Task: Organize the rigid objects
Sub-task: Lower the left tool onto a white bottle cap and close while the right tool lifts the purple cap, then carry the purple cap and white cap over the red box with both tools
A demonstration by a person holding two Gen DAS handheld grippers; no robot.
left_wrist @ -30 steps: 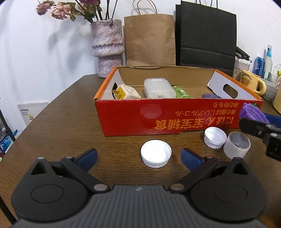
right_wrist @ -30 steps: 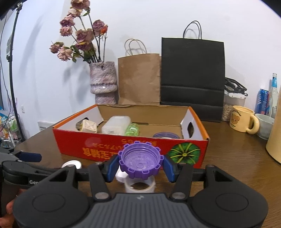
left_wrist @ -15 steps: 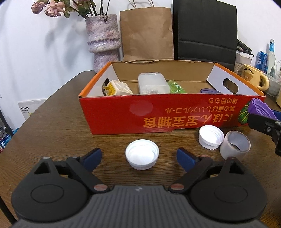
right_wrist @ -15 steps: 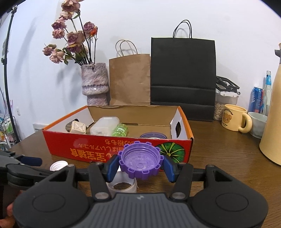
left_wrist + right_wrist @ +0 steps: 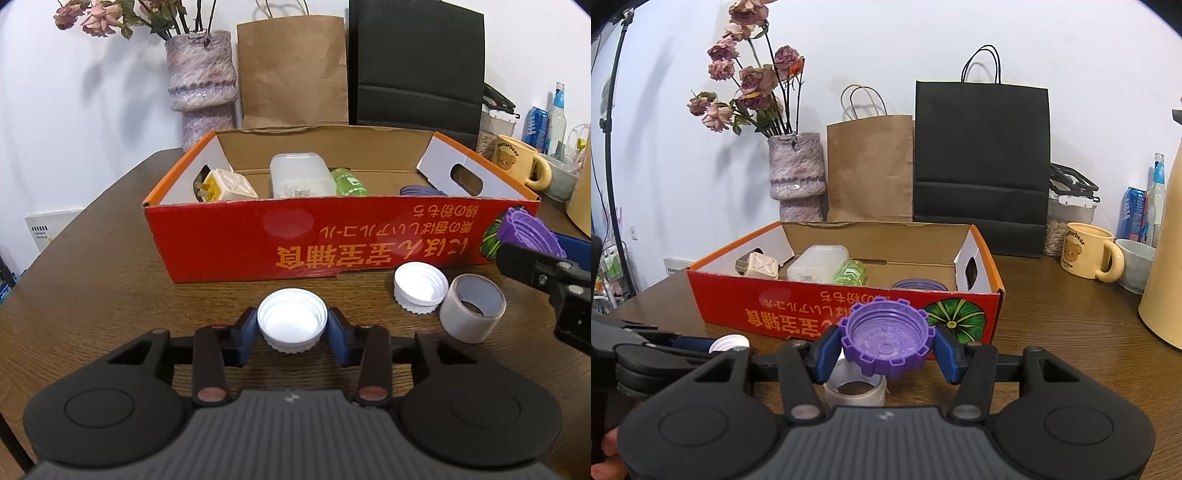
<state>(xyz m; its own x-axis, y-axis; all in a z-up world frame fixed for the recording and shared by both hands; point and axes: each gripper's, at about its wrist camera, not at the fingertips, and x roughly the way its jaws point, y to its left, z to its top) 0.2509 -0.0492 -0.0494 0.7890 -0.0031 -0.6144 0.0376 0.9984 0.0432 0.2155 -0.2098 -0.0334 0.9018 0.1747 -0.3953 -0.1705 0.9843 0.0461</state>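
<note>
Left tongs (image 5: 292, 328) have just closed, clamped on white cap (image 5: 292, 320) on desk (image 5: 92, 288) before red box (image 5: 332, 240). 2nd cap (image 5: 420, 282), tape roll (image 5: 472, 312) right. Right tongs (image 5: 886, 345) clamp purple cap (image 5: 886, 341).

You find the box (image 5: 332, 240) at the middle of the table (image 5: 92, 295), its long side facing you. Inside, a plug adapter (image 5: 225, 184) lies at the left end, a container (image 5: 299, 177) just right of it, then a bottle (image 5: 349, 181). Before the box, one cap (image 5: 291, 325) sits on the table; a second cap (image 5: 419, 288) and a tape roll (image 5: 471, 314) lie to its right, touching. Behind the box, toward the far edge, stand a vase (image 5: 201, 81) and two bags (image 5: 295, 74). A mug (image 5: 517, 162) stands near the right edge.
</note>
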